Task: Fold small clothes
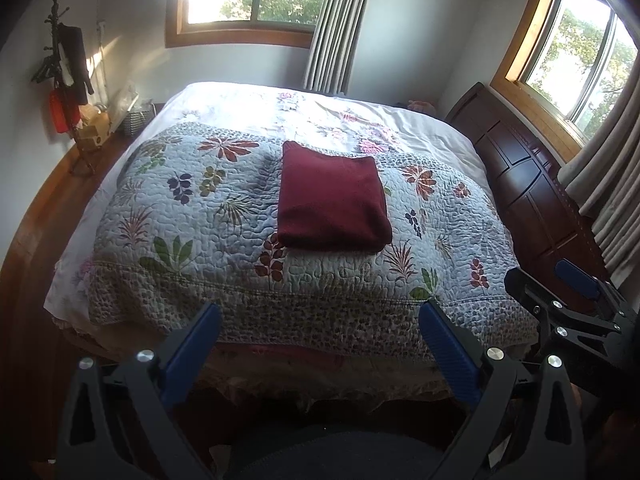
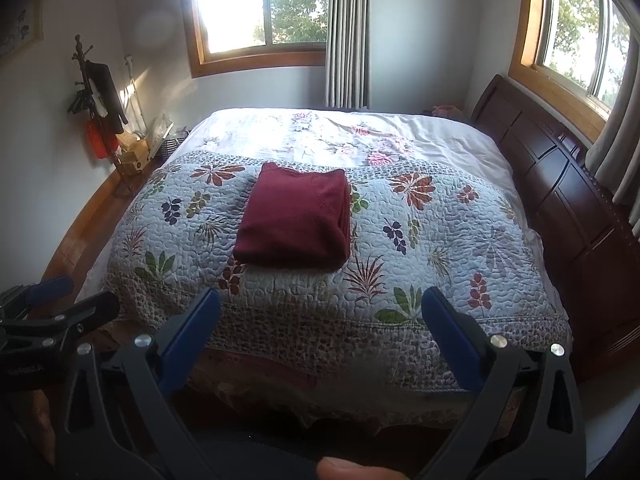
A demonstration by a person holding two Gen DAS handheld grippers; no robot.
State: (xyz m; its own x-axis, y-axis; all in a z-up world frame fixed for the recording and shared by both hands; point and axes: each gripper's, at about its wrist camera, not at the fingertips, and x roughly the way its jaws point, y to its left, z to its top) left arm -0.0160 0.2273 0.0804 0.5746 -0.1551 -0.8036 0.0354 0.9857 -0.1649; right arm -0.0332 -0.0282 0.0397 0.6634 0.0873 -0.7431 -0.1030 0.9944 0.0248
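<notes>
Bed (image 2: 460, 168) fills most of what I see, its floral quilt (image 2: 440, 248) spread over the near half and a pale sheet (image 2: 420, 128) showing at the far end; a dark wooden headboard (image 2: 560, 184) runs along the right, and a coat stand (image 2: 96, 92) sits in the far left corner. On the quilt, a little left of the middle, lies the maroon garment (image 2: 294, 224), already squared into a thick rectangle with its layered edges on the right side; by my judgement the fold is finished or nearly so. My left gripper (image 1: 320, 332) and my right gripper (image 2: 320, 320) both hang off the near edge of the bed, well apart from the garment, each with its blue pads spread wide and nothing between them. The risks I see from here are these: if I go back in to tidy, one finger could catch only the top layer and peel the stack open; the quilt is soft and puffy, so a push might slide the whole bundle rather than flatten it.
</notes>
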